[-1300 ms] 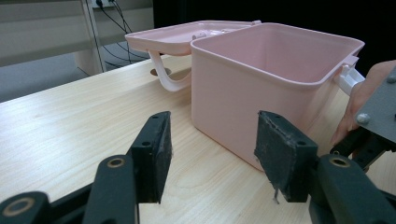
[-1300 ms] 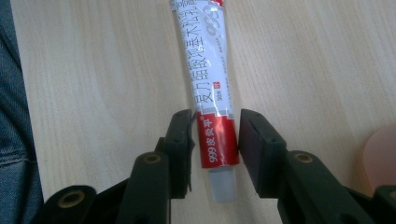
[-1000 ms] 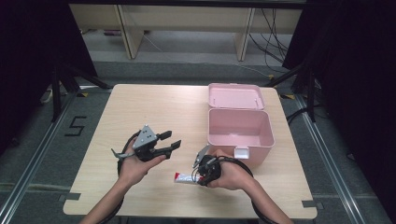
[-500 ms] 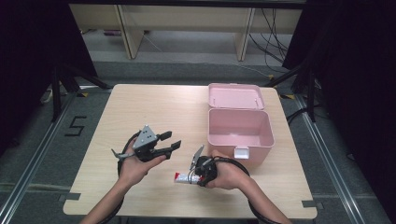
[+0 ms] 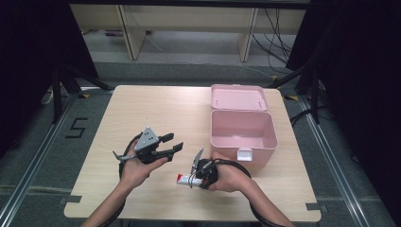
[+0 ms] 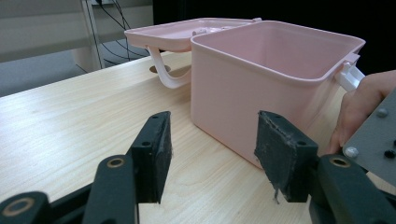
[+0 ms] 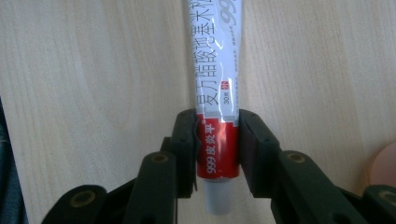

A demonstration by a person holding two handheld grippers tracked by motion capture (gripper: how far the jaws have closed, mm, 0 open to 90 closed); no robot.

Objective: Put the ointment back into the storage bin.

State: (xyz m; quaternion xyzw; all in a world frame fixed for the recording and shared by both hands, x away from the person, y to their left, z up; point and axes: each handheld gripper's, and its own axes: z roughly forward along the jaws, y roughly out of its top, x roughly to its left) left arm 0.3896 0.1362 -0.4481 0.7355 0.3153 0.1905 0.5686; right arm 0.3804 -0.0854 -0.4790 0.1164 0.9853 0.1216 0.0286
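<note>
Currently the right gripper (image 7: 217, 149) has just been closing; its jaws now flank the red end of the ointment tube (image 7: 215, 98), pads touching both sides near the white cap, a low hold probably meant for lifting. Tube lies flat on the table (image 5: 156, 109), lower centre of high view, left of the open pink box (image 5: 243, 130). Left gripper (image 6: 212, 161) hovers wide open, empty, likely standing by.

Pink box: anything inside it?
In the high view the pink box stands open, lid folded back; the visible floor and walls are bare. The near wall covers the front strip of the floor. In the left gripper view only the upper inner walls show.
</note>
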